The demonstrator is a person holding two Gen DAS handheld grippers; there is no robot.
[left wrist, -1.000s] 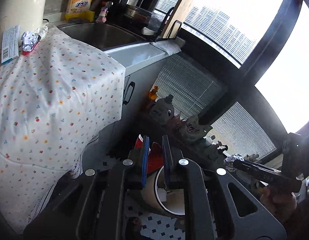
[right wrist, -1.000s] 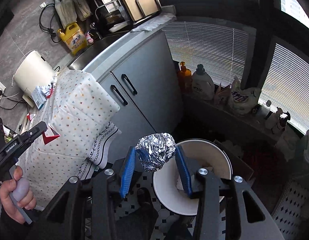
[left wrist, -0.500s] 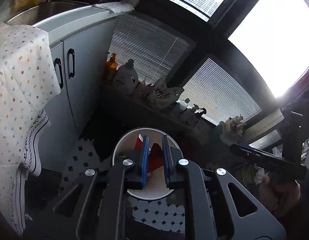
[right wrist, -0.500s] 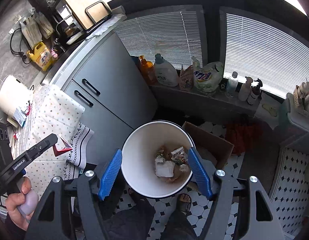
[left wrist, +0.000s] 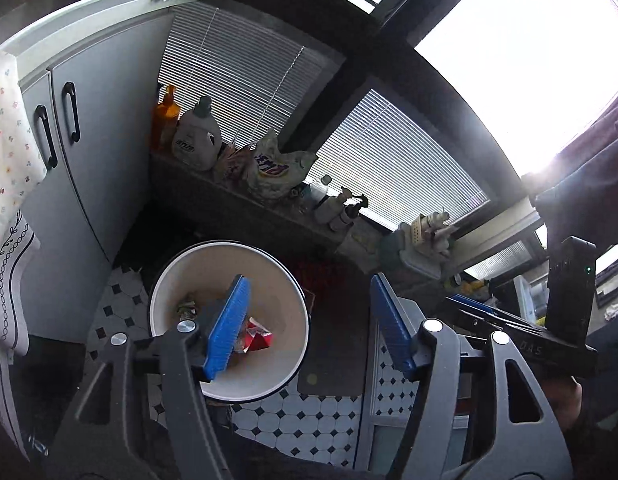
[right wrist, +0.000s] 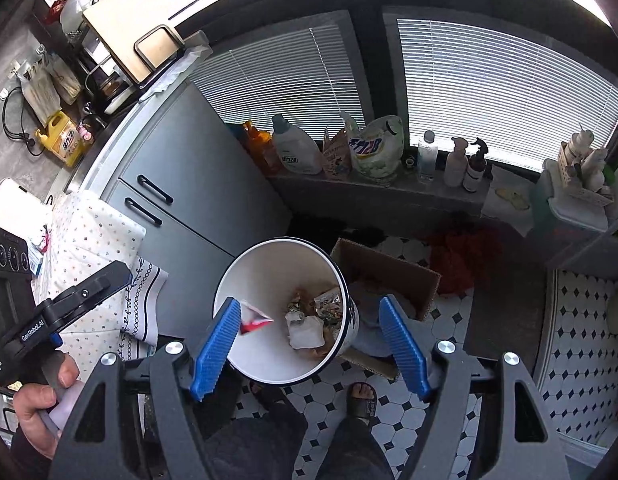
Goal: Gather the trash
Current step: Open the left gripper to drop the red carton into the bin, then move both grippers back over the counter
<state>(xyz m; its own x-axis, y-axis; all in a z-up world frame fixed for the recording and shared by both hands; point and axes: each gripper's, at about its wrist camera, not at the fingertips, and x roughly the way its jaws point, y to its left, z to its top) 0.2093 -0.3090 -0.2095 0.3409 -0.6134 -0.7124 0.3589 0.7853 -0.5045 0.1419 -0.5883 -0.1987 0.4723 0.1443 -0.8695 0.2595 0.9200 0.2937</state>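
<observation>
Black-and-white floor tiles (right wrist: 581,320) and a grey cabinet (right wrist: 189,184) surround my white bin (right wrist: 269,272), which stands beside a cardboard box (right wrist: 389,272). My left gripper (left wrist: 309,324) has just been opening, nothing between its pads; the red wrapper (left wrist: 259,336) sits inside the bin. My right gripper (right wrist: 309,336) hangs released above it.

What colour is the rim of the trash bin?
Dark, navy or black, around a white bin; the right wrist view shows it best.
</observation>
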